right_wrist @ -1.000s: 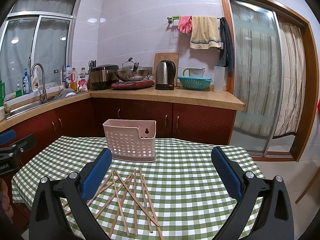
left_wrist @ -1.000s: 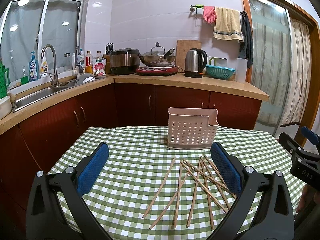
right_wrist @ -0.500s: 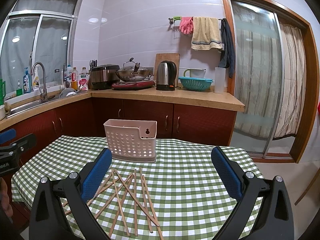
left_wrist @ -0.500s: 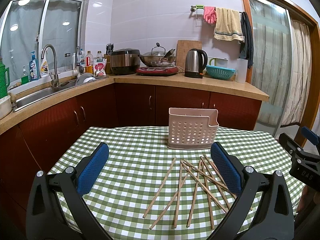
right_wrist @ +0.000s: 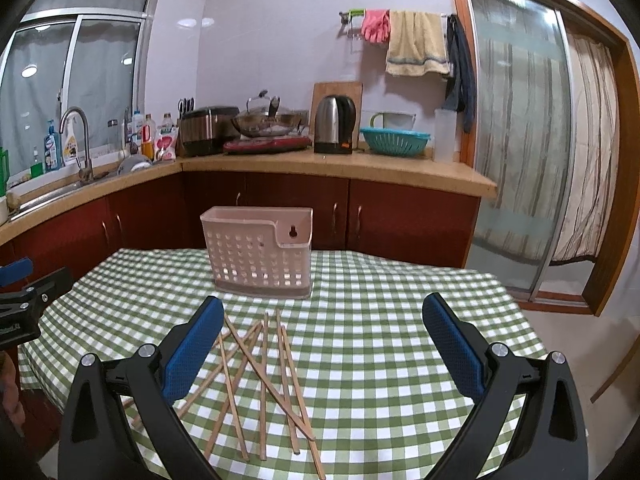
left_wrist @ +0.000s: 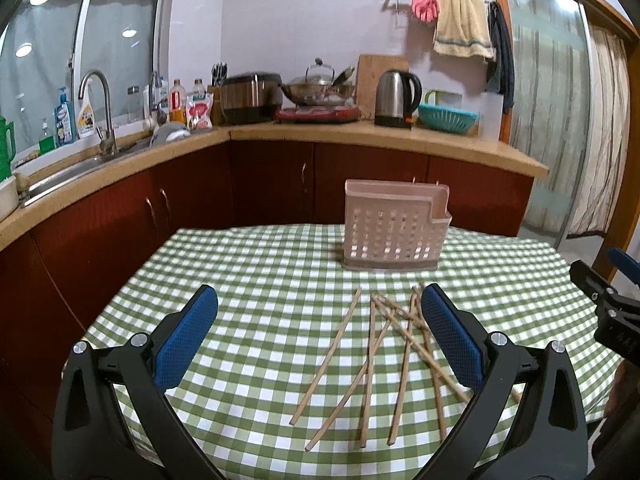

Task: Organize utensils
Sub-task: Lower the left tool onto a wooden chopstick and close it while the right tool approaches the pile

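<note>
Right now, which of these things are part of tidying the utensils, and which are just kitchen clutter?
Part of the job:
chopsticks, loose on the table
pink basket, upright behind them
left gripper and right gripper, both open and holding nothing

Just lying about:
kettle
wok
rice cooker
teal colander
towel
tap

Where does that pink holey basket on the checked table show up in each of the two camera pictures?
Left wrist view: the pink basket stands right of centre, at the table's far edge, beyond the scattered chopsticks.
Right wrist view: the pink basket stands left of centre, again beyond the chopsticks.
Shared landmark: the steel kettle on the counter behind.
</note>
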Demonstrator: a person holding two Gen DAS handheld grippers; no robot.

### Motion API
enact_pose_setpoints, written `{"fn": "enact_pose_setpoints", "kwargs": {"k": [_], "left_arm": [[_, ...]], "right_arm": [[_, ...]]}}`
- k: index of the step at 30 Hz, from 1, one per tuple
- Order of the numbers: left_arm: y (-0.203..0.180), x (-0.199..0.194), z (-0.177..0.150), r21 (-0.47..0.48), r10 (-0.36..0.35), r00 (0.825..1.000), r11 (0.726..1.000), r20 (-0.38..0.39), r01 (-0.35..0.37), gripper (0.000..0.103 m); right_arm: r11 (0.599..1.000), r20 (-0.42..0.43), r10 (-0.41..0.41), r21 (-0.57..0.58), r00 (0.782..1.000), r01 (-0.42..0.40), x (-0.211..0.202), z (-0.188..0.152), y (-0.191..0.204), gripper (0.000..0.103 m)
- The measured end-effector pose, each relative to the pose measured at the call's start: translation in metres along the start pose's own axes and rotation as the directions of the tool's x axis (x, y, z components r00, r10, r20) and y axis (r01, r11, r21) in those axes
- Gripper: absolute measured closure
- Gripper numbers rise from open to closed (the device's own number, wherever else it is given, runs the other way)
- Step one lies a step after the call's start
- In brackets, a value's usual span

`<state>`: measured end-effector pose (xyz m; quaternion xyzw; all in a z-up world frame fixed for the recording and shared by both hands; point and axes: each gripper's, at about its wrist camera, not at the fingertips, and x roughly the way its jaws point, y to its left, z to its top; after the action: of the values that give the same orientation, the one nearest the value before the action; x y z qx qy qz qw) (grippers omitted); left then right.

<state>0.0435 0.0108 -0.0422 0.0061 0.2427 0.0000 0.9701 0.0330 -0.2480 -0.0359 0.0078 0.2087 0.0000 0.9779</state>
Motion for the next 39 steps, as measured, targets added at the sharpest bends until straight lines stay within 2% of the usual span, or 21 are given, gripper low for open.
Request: {"fn": "enact_pose_setpoints", "kwargs": {"k": [12, 20, 24, 26, 29, 35, 39], "left_arm": [[-0.003, 0.037, -0.045, -0.006, 0.003, 0.992, 1.0, -0.13, -0.004, 0.004], [-0.018, 0.051, -0.072, 0.003, -0.001, 0.985, 1.0, -0.174, 0.001, 0.005], [-0.027, 0.054, -0.086, 0.022, 0.015, 0.982, 1.0, -0.186, -0.011, 0.025], [-0.03, 0.056, -0.091, 0.03, 0.006, 0.979, 1.0, -0.203, -0.001, 0.025], [-0.034, 0.06, -0.098, 0.05, -0.007, 0.975, 0.999, -0.223, 0.019, 0.033], [-0.036, 0.07, -0.108, 0.046, -0.064, 0.964, 0.996, -0.257, 0.078, 0.051], [-0.038, 0.073, -0.112, 0.064, -0.077, 0.963, 0.993, -0.258, 0.096, 0.064]], "right_arm": [[0.999, -0.119, 0.045, 0.007, 0.992, -0.044, 0.033, -0.046, -0.01, 0.006], [0.998, -0.17, 0.059, 0.003, 0.984, -0.059, 0.047, -0.072, -0.018, 0.007], [0.997, -0.184, 0.071, 0.018, 0.98, -0.068, 0.05, -0.079, -0.023, 0.007], [0.997, -0.188, 0.075, 0.026, 0.979, -0.072, 0.052, -0.081, -0.026, 0.007], [0.996, -0.194, 0.084, 0.041, 0.977, -0.078, 0.054, -0.083, -0.028, 0.007], [0.995, -0.201, 0.092, 0.046, 0.975, -0.085, 0.057, -0.086, -0.029, 0.007], [0.995, -0.21, 0.095, 0.046, 0.973, -0.087, 0.06, -0.087, -0.028, 0.007]]}}
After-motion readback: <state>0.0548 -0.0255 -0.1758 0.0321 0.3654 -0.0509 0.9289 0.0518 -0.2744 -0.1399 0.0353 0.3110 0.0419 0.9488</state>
